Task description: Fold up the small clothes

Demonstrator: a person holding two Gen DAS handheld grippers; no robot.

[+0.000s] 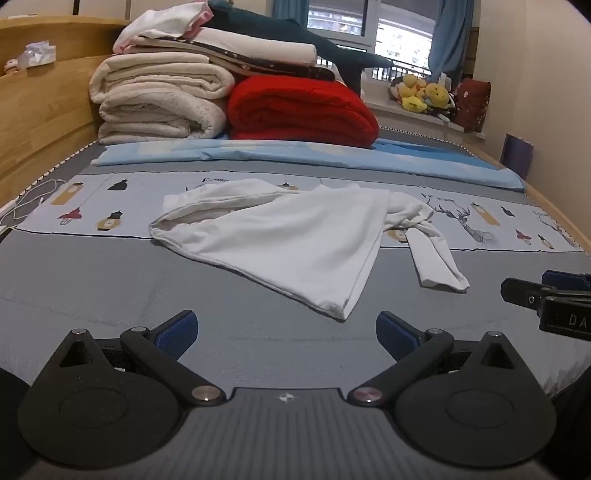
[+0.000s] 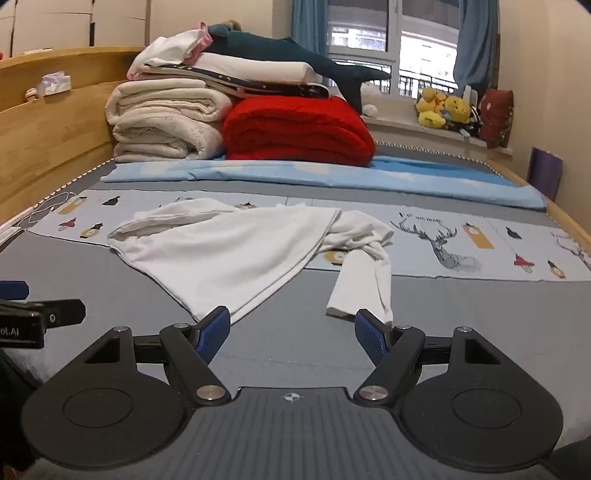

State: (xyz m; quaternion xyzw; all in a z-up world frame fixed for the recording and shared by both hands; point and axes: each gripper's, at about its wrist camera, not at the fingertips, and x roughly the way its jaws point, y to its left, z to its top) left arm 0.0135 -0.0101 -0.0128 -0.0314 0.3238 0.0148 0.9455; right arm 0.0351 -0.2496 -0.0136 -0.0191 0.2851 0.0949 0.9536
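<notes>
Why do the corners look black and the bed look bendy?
Left wrist view: the fisheye lens darkens the corners and bows the wooden bed frame; the window glares pale. Right wrist view: same curving; the white shirt is sharp, the yellow toys soft.

Letters "DA" show on the right gripper (image 1: pixel 546 295); "ot.AI" on the left gripper (image 2: pixel 33 317); the sheet's (image 2: pixel 480 236) print is unreadable.
</notes>
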